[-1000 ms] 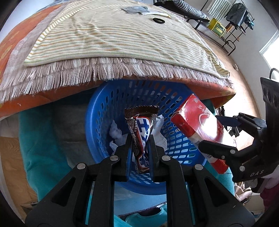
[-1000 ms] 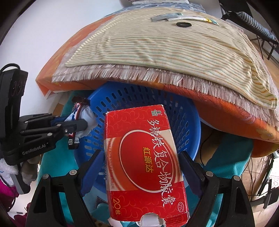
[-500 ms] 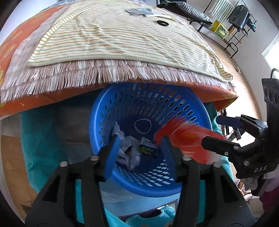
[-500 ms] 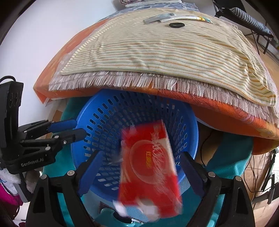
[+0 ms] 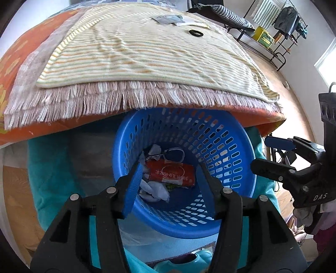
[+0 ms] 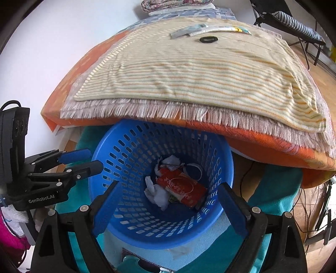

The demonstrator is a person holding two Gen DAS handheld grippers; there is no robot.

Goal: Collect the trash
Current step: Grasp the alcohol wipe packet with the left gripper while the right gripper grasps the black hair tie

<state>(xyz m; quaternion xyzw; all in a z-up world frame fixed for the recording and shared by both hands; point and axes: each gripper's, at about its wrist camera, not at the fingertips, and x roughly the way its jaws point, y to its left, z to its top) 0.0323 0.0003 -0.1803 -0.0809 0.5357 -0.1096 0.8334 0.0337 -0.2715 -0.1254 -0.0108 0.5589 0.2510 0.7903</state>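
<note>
A blue perforated basket (image 5: 229, 138) (image 6: 117, 151) stands on the floor by the bed edge. A red box (image 5: 170, 174) (image 6: 181, 188) lies at its bottom among white crumpled tissues (image 5: 156, 189) (image 6: 157, 194). My left gripper (image 5: 170, 178) is open and empty above the basket's near rim; it also shows at the left of the right wrist view (image 6: 84, 159). My right gripper (image 6: 168, 201) is open and empty above the basket; it shows at the right of the left wrist view (image 5: 271, 153).
A bed with a striped fringed blanket (image 5: 147, 52) (image 6: 189, 69) overhangs the basket's far side. On it lie a black ring (image 5: 195, 33) (image 6: 208, 39) and flat wrappers (image 5: 168, 19) (image 6: 210, 30). Teal cloth (image 5: 48, 168) surrounds the basket. A clothes rack (image 5: 279, 23) stands far right.
My left gripper opened and dropped the snack wrapper into the basket. My right gripper opened and the red box fell to the basket's bottom.
</note>
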